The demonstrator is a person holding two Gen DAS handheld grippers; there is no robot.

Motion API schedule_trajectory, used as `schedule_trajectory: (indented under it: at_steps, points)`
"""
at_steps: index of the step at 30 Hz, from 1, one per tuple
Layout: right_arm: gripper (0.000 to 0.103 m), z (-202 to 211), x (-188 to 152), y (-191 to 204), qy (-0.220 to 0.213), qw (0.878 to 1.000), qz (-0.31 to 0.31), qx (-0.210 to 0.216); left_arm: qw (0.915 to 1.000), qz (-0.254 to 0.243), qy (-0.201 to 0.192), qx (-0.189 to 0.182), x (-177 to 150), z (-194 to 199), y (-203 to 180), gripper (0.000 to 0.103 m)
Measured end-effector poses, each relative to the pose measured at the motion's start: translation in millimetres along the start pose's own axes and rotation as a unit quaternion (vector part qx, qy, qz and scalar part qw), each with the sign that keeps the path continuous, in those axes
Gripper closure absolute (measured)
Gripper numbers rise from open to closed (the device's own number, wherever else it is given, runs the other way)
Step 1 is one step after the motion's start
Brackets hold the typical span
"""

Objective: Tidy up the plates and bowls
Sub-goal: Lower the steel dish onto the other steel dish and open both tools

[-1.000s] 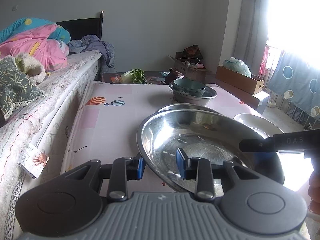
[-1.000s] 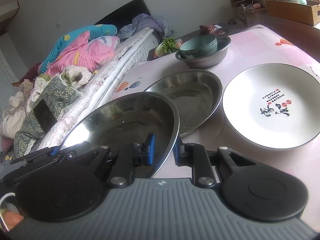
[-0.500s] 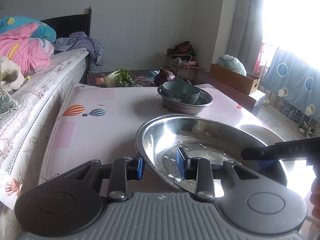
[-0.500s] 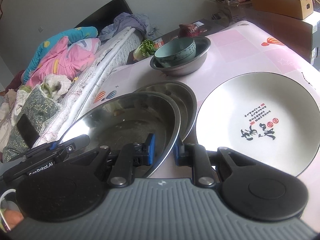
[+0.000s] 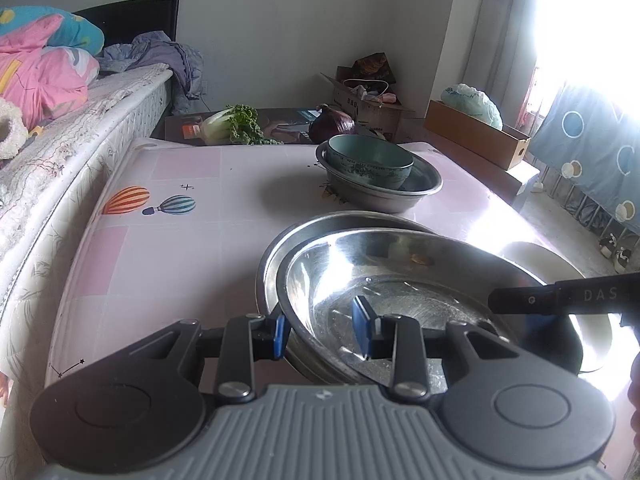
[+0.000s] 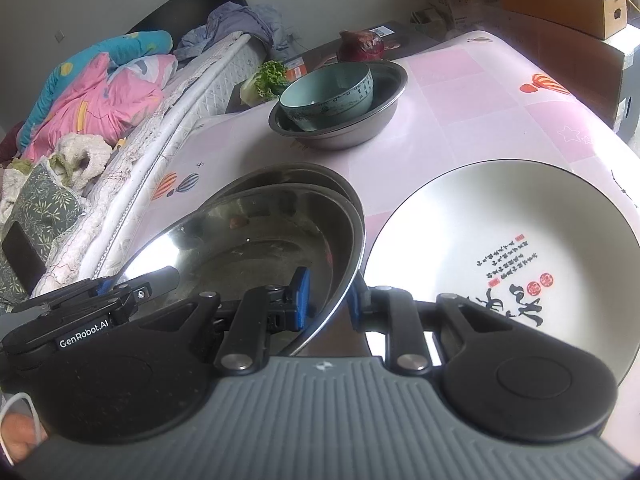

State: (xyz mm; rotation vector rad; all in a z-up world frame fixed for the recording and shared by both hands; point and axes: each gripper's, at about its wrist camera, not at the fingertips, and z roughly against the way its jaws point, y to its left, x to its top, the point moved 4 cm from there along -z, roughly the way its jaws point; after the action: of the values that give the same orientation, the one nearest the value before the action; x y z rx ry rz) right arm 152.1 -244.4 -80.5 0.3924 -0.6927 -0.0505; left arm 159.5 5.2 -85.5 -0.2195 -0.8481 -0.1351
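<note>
Between the blue pads of the left tongs sits the near rim of a steel plate; the pads straddle that rim, one outside and one inside the dish, and clamp it. The right tongs grip the same steel plate on its opposite edge, one pad inside the dish and one under the rim, so the plate is carried by both tools at once. In the left wrist view the black arm of the right tongs reaches over the plate from the right; in the right wrist view the left tool enters at lower left. The held plate sits tilted over a second steel plate that lies on the tabletop — its rim shows just behind the held one, and whether the two touch cannot be told. Just beside this pair, to the right, lies a white plate with black and red characters. Farther back on the tabletop a teal bowl stands inside a steel basin. Beyond the far edge lie a leafy vegetable and a red cabbage. A bed with pink and blue bedding runs along the left side of the tabletop.
</note>
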Motion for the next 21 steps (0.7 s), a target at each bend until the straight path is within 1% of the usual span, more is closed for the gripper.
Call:
schedule_trajectory:
  at_steps: [6, 10, 15, 21]
  points:
    - [0.083, -8.2, 10.6, -3.9, 0.001, 1.000, -0.002, -0.005, 0.9998, 0.006, 0.019, -0.002, -0.3, -12.0, 2.3, 0.070]
    - [0.082, -13.8, 17.4, -4.2, 0.001, 1.000, 0.002, -0.007, 0.9996, 0.011, 0.025, -0.003, 0.2, -15.6, 3.6, 0.070]
    - [0.082, -21.4, 26.6, -7.5, 0.002, 1.000, -0.002, -0.005, 0.9996, 0.008, 0.026, -0.003, -0.1, -15.1, 1.5, 0.063]
    - [0.082, -28.2, 29.7, -7.9, 0.004, 1.000, -0.001, -0.005, 0.9994, 0.019, 0.027, -0.014, 1.4, -13.4, 0.2, 0.048]
